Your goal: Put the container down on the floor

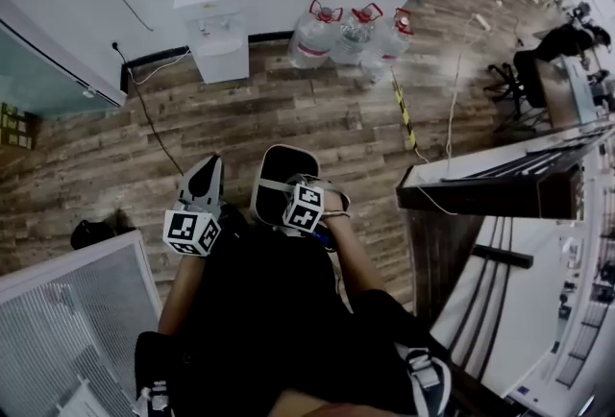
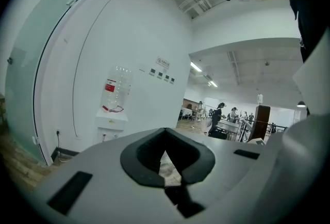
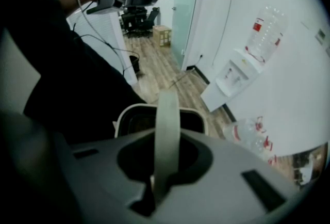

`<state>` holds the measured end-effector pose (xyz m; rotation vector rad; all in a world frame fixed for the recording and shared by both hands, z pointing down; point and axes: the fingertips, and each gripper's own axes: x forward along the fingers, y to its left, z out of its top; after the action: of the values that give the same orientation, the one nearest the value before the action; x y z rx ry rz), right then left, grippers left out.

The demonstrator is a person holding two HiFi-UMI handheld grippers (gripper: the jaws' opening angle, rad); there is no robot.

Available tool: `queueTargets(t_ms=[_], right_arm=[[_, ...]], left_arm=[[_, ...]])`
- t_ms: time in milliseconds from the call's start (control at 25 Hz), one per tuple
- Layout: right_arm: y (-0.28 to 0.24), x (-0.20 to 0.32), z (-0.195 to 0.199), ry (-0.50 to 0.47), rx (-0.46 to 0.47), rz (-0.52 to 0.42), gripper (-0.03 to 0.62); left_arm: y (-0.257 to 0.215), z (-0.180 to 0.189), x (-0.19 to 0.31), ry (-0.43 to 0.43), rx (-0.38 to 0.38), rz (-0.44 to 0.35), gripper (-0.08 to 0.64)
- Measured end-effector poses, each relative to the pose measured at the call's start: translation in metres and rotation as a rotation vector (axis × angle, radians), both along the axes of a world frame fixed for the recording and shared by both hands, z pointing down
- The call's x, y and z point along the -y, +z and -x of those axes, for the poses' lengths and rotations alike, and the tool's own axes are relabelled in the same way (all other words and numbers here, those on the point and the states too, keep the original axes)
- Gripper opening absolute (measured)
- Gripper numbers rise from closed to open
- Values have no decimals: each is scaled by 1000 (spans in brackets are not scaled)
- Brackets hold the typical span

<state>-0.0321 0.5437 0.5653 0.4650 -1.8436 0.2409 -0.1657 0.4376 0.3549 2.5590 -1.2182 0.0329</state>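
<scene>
Container (image 1: pixel 285 173), pale-rimmed and dark inside, hangs just beyond the right gripper (image 3: pixel 163 169), whose jaws are clamped narrow on its upright strap handle (image 3: pixel 167 125), while the left gripper (image 2: pixel 169 169) grips nothing, its jaws seemingly drawn together, over the wood floor (image 1: pixel 327 117).

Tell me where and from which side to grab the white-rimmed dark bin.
Grip the pale band handle at its top middle, coming from above. It arches upright over the white-rimmed dark bin's open mouth, so it should hang level. The right gripper is shut on it there.
</scene>
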Motion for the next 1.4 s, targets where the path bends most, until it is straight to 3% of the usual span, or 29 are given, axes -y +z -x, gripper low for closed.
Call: queueTargets(t_ms=[320,600,1040,1400], right_arm=[[15,16,-27,3,-24,20,38],[28,48,-54,54,-37,45,38],[44,148,-71,73,-32,78,38],[39,266,-72,107,-17,66,38]], left_arm=[[-2,-16,12,-4,47,-34,31],[14,-33,57,10,27,0,31],[34,-47,191,47,17,67,31],[34,-38,310,66,-17,88,31]])
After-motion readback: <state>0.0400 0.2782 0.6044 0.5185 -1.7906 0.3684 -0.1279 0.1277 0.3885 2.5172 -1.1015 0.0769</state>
